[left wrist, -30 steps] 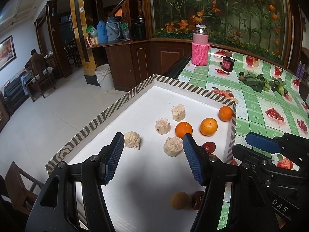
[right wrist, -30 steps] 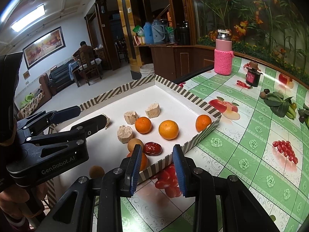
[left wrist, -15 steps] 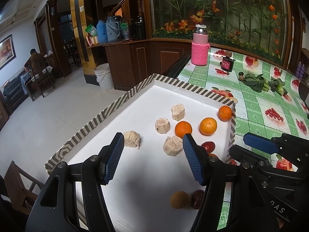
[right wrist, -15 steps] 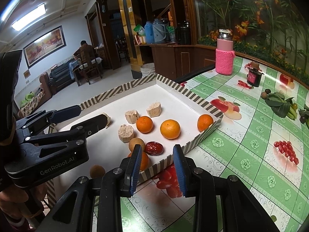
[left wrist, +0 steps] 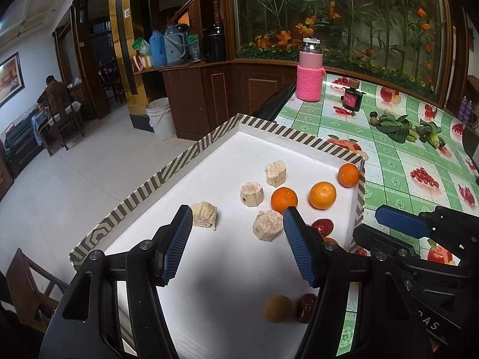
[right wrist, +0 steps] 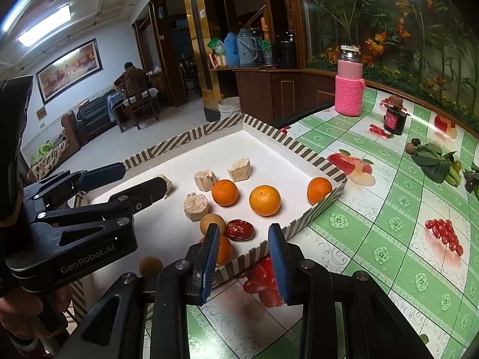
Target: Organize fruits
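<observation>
Honestly, I judge the sorting has barely begun. My landmark is the striped tray, and everything I mean to organize lies loose on its white floor. Three oranges run in a rough line toward the tray's right wall, the last one touching that wall near the far right corner. Four pale cut chunks sit scattered around the tray's middle, with one off toward the left wall. A red date and a brown round fruit touch each other near the tray's near-right rim, and a fourth orange hides partly behind my right finger there. Another brown round fruit and a second date lie side by side toward the tray's near end.

My left gripper hangs above the tray's middle with its jaws spread and nothing between them; the nearest chunk sits just beyond the right pad. My right gripper hovers over the tray's near-right rim, jaws parted more narrowly, also empty.

No kind is gathered together yet as far as I can see: oranges are split between two spots, dates and brown fruits lie in two mixed pairs, chunks are strewn. So grouping everything remains to be done, and I hold no fruit to start with.
</observation>
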